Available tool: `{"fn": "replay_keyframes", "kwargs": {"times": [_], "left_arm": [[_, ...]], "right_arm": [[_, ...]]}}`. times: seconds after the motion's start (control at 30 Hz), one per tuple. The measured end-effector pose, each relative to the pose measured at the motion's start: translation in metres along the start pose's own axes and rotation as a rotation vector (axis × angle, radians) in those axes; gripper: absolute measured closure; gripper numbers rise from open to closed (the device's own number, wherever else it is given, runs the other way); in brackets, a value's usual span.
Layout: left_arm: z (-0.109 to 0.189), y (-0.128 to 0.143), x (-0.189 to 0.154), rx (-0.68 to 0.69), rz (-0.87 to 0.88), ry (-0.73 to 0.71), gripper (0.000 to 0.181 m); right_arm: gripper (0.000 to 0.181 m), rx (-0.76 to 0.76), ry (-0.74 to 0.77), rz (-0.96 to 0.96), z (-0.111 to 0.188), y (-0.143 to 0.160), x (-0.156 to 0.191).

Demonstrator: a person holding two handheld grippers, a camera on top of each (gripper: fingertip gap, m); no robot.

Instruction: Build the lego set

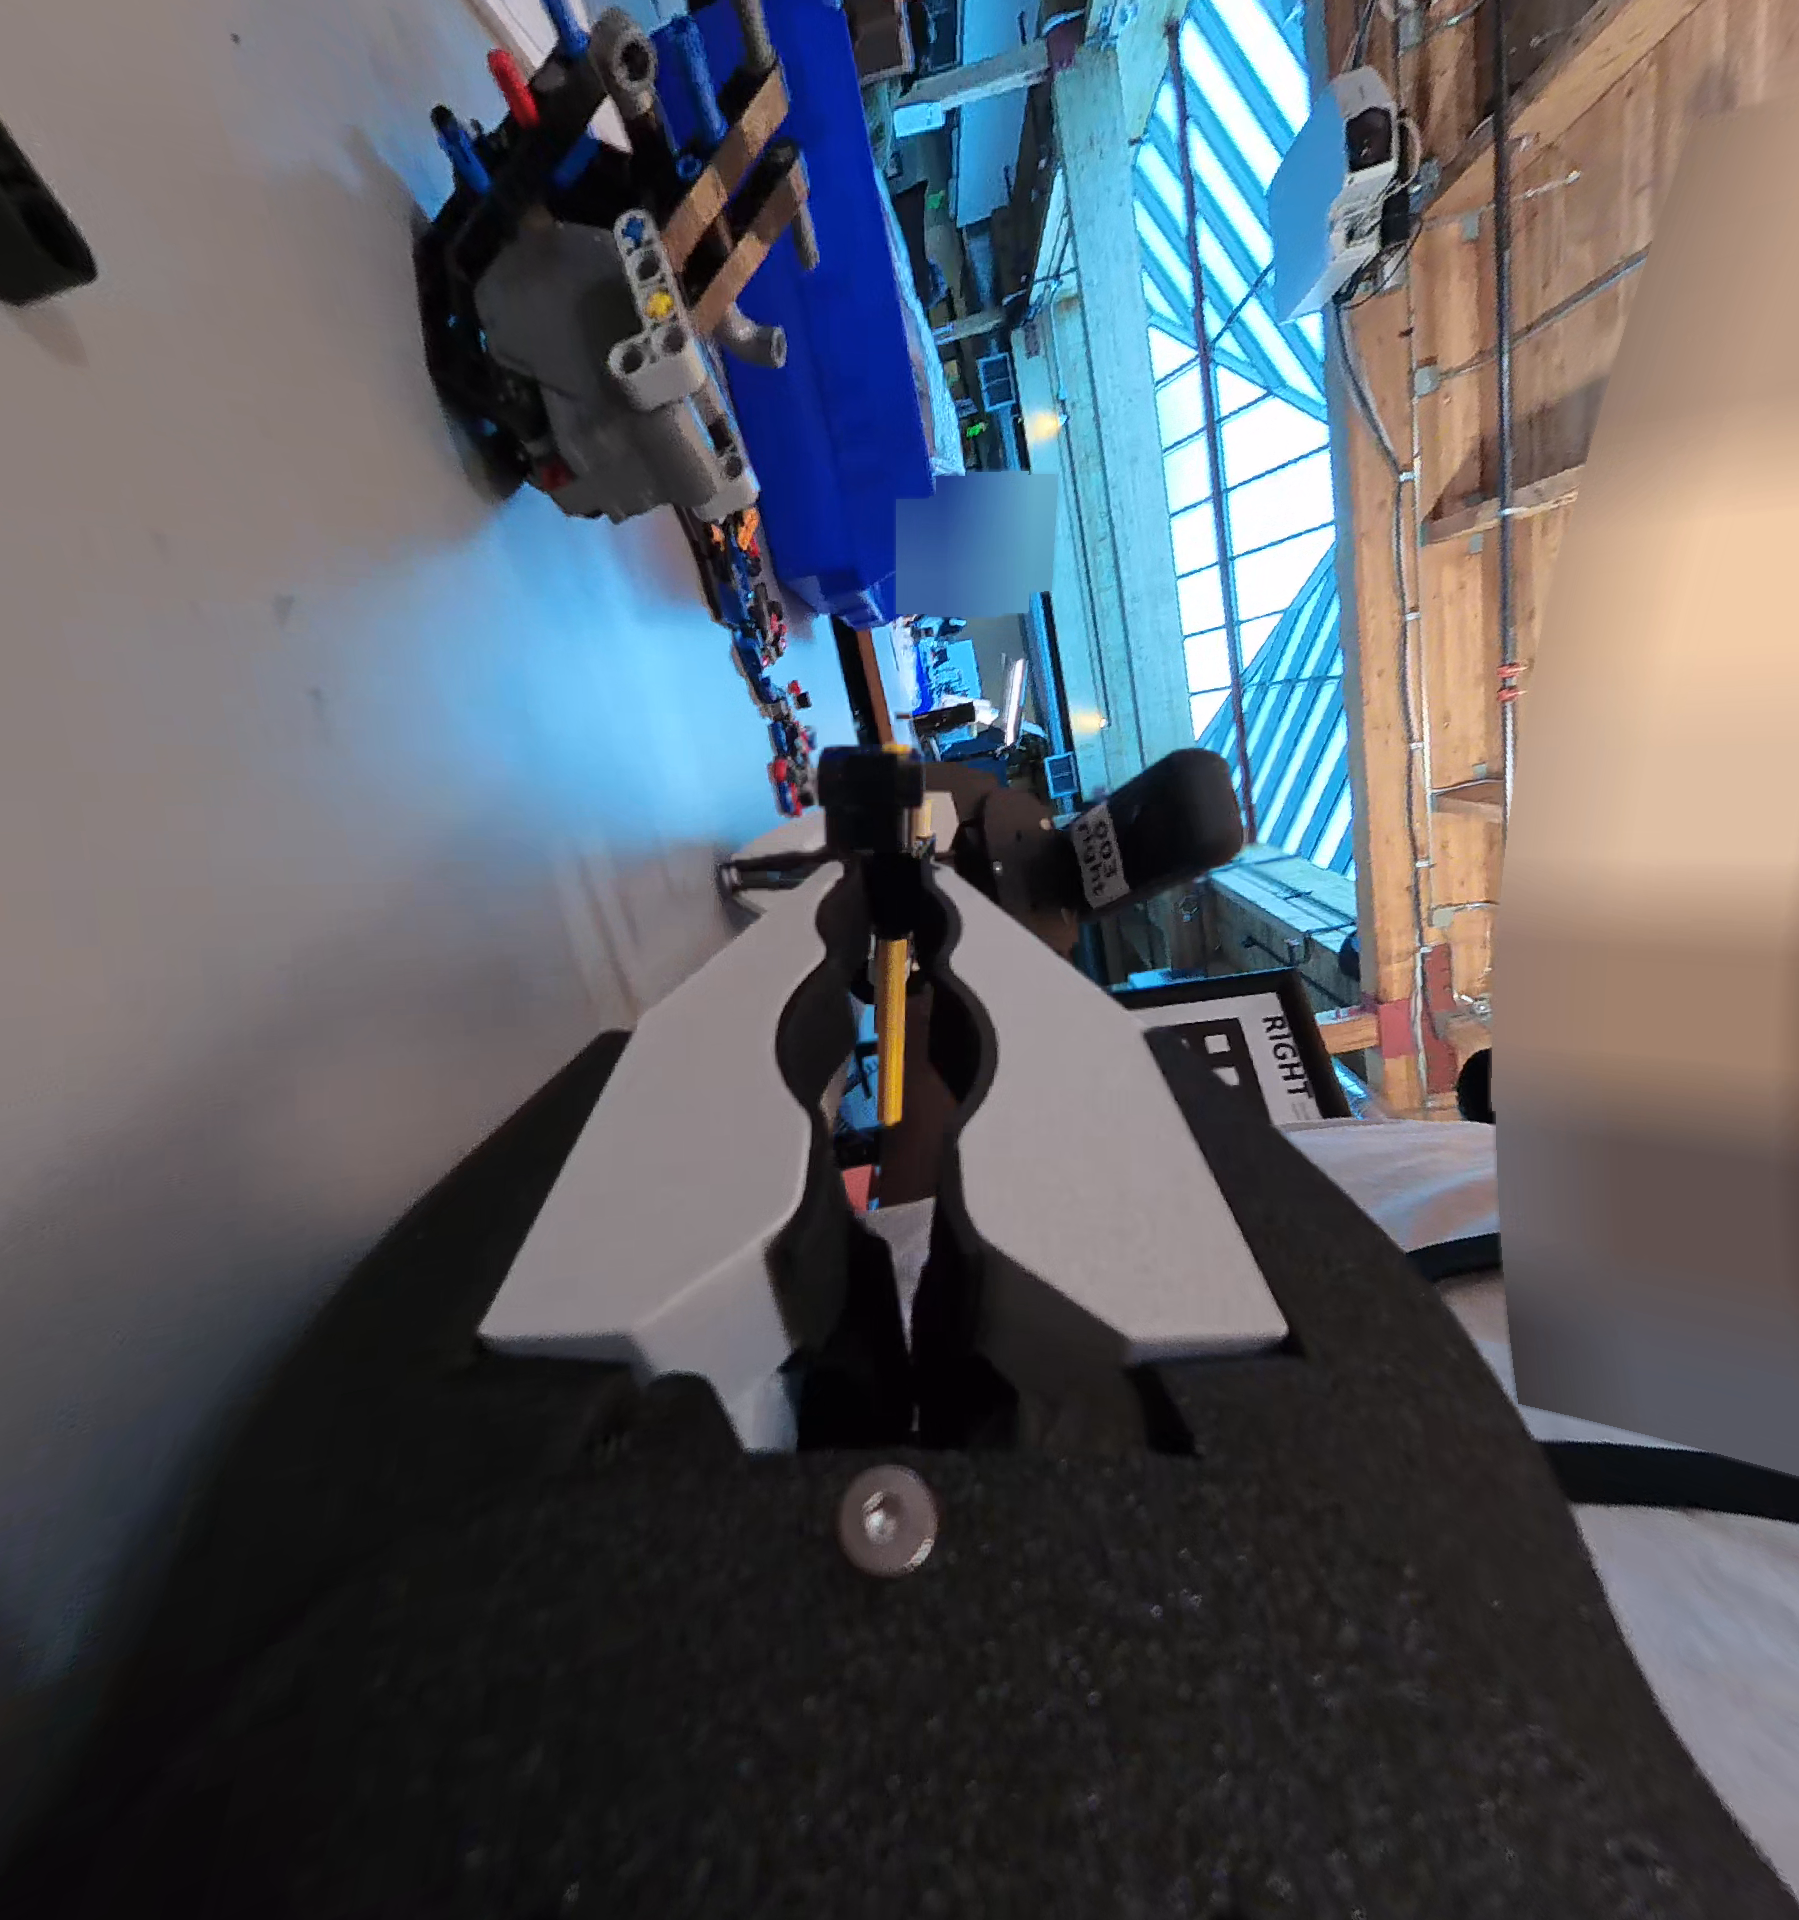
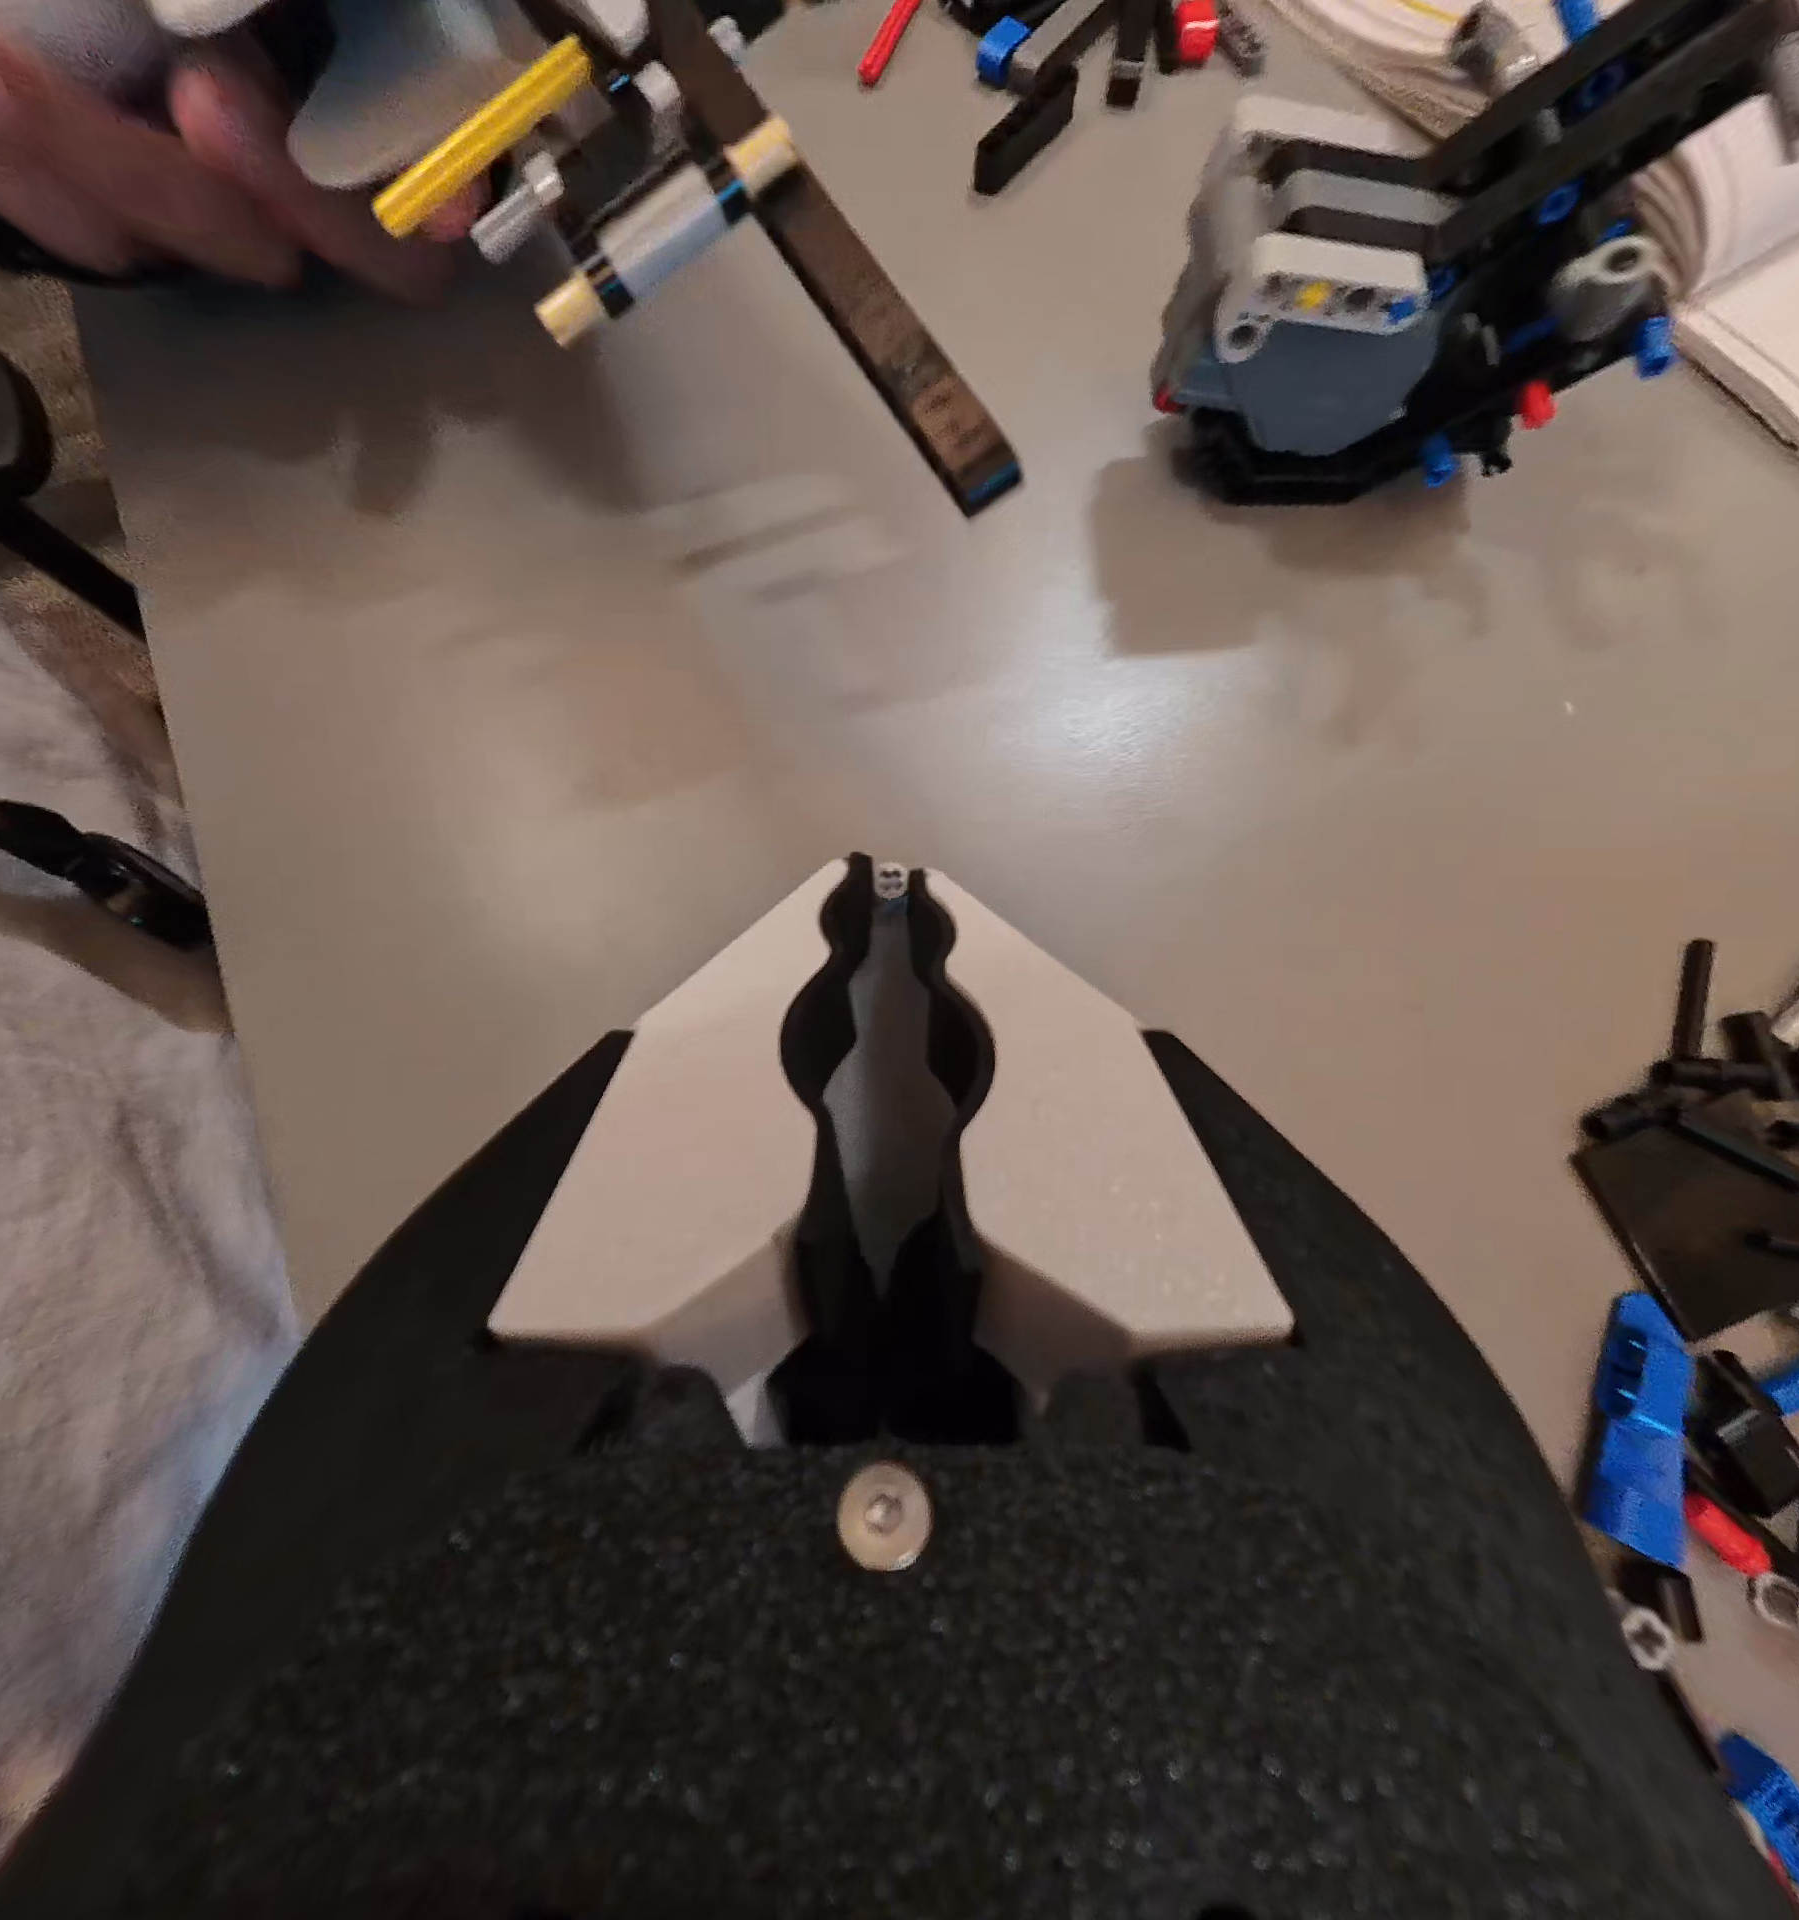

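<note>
Yellow axle [image 1: 891, 1029] runs between the closed fingers of the left tool [image 1: 879, 883], which grips a small black subassembly [image 1: 867, 795] at its tips; the view is rolled sideways. Pale surface [image 1: 251, 727] fills the left side, carrying the main grey-and-black model [image 1: 583, 343] beside a blue bin [image 1: 822, 343]. Beyond lie loose parts [image 1: 770, 644], a tall window [image 1: 1238, 416] and timber walls [image 1: 1601, 312]: a workshop. The right tool's handle appears just behind the subassembly.

Right wrist view: the right tool [image 2: 887, 878] is nearly shut, pinching a tiny light-grey pin [image 2: 889, 881] at its tips. The subassembly [image 2: 687, 197], with its axle [image 2: 479, 135], hangs above the surface [image 2: 770, 675] at upper left, well apart from the model [image 2: 1394, 312] at upper right. Loose parts [image 2: 1726, 1299] lie at right, an open booklet [image 2: 1778, 343] at the far right edge. Probable step: seating the pin in the subassembly. Align the pin square with its hole before pressing, keeping the left grip steady.
</note>
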State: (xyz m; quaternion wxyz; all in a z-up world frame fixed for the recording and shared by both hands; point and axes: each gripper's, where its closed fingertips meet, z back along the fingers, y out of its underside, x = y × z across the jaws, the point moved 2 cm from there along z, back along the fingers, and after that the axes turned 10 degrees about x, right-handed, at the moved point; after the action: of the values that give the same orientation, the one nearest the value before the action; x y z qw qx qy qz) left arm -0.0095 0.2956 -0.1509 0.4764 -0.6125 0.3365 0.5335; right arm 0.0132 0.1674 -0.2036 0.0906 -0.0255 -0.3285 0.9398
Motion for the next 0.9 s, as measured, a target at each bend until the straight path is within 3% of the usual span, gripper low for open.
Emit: {"fn": "replay_keyframes", "kwargs": {"times": [0.03,0.2,0.3,0.43,0.57,0.7,0.9], "left_arm": [[-0.001,-0.001,-0.004,0.001,-0.009,0.012,0.176],[-0.011,0.008,-0.009,0.092,-0.097,-0.039,0.176],[-0.016,0.014,-0.007,0.14,-0.13,-0.056,0.176],[-0.022,0.02,-0.004,0.193,-0.177,-0.061,0.176],[-0.026,0.021,-0.006,0.213,-0.184,-0.032,0.176],[-0.027,0.02,-0.005,0.23,-0.194,-0.033,0.176],[-0.025,0.016,0.0,0.222,-0.2,-0.068,0.176]], "right_arm": [[0.176,-0.027,-0.017,-0.027,0.005,-0.004,-0.003],[0.176,-0.255,-0.065,-0.111,0.048,-0.048,-0.021],[0.176,-0.343,-0.244,-0.127,0.057,-0.077,-0.007],[0.177,-0.299,-0.556,-0.19,0.036,-0.095,0.007],[0.176,-0.209,-0.761,-0.218,0.024,-0.101,0.009],[0.177,-0.133,-0.88,-0.251,0.015,-0.101,0.013],[0.177,-0.074,-0.92,-0.267,0.001,-0.095,0.015]]}}
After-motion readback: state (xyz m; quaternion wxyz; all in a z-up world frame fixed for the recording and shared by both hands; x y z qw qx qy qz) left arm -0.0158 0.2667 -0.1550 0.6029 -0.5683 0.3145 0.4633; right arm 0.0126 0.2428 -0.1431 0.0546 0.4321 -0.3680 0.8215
